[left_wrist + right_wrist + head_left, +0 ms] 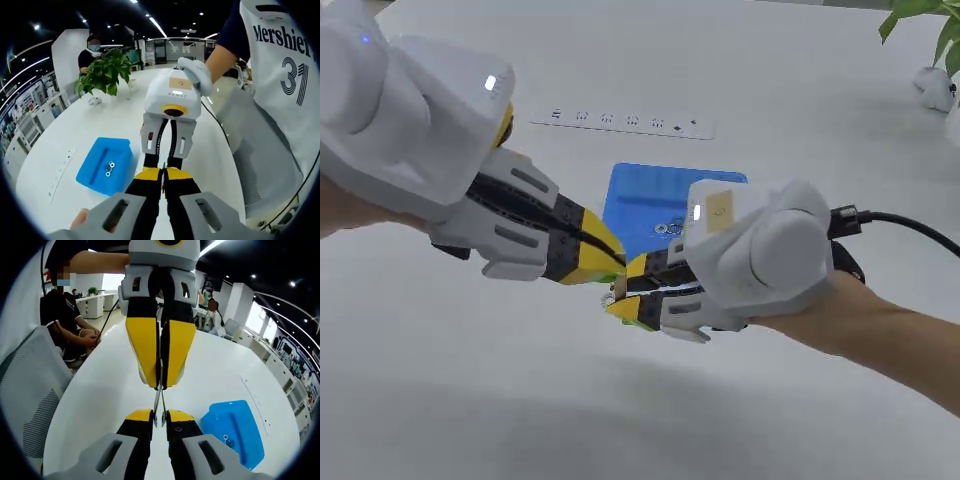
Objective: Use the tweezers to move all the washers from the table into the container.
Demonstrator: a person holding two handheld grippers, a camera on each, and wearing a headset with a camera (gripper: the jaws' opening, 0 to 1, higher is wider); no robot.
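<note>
Head view: two grippers meet tip to tip over the white table [520, 380], with tweezers between them.
The left gripper [608, 262] and the right gripper [625, 287] point at each other. Each has its jaws pinched onto the thin metal tweezers [160, 407], as the right gripper view shows. Just behind them the blue container [640, 195] sits on the table, with a few washers [670, 228] lying on its floor.
</note>
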